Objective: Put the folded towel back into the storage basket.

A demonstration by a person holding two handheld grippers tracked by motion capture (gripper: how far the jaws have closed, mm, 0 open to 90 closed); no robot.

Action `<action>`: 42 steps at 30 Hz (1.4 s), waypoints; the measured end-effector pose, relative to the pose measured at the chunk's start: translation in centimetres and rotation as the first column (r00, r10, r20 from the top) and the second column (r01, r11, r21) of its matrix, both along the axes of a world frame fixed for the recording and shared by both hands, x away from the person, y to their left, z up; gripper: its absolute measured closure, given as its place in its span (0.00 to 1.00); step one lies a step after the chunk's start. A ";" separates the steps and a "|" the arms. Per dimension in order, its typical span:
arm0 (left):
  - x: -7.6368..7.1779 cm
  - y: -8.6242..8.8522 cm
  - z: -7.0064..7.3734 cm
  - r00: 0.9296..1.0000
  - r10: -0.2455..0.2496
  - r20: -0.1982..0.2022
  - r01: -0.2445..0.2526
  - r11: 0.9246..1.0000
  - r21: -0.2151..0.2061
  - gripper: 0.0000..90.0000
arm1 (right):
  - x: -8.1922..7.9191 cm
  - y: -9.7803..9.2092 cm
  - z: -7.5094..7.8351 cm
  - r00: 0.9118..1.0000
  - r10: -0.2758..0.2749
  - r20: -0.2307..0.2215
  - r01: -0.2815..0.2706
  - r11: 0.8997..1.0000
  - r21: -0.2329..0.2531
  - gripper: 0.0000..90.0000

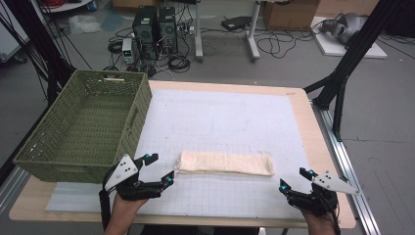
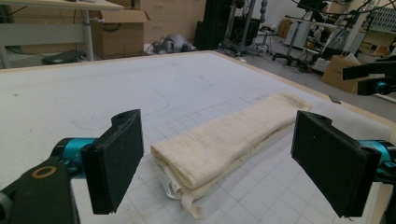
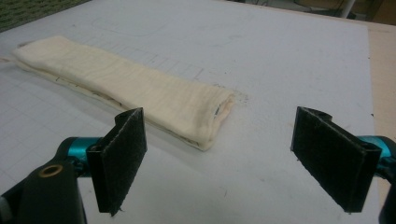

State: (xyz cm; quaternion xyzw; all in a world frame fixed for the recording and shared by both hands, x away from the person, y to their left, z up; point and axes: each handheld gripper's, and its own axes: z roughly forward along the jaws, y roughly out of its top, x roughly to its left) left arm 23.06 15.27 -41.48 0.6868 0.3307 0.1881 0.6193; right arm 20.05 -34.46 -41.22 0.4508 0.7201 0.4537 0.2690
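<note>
Two grippers, left gripper (image 1: 155, 169) and right gripper (image 1: 294, 178), stand released, jaws wide, one at each end of the cream folded cloth strip (image 1: 225, 163) lying on the white gridded mat (image 1: 230, 117). Risk: pinching only the top layer would likely unfold the strip on lifting.

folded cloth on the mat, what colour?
Cream, off-white, plain; the folded cloth shows best in the right gripper view.

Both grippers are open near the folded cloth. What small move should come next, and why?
Probably ease the left hand-held gripper forward onto the near end of the folded cloth. Its jaws stand open just short of that end, nothing is held, and the right hand-held gripper sits farther off.
</note>
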 end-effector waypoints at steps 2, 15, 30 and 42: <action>0.0 -0.1 -0.1 1.000 -0.004 -0.004 0.004 1.000 -0.003 0.19 | 0.0 0.0 0.0 1.000 -0.003 -0.004 0.003 1.000 0.002 0.19; 0.4 -0.7 -0.3 0.999 -0.005 -0.036 0.005 1.000 0.002 0.19 | -0.3 -0.7 0.0 1.000 -0.012 0.001 0.012 1.000 0.013 0.19; 1.1 -1.4 0.0 0.998 -0.025 -0.053 0.025 1.000 0.006 0.19 | -1.1 -0.9 0.3 1.000 -0.029 0.004 0.029 1.000 0.003 0.19; 2.6 -1.4 -0.1 0.993 -0.025 -0.112 0.027 1.000 0.014 0.20 | -1.4 -1.3 0.2 0.999 -0.031 -0.006 0.031 0.999 0.013 0.19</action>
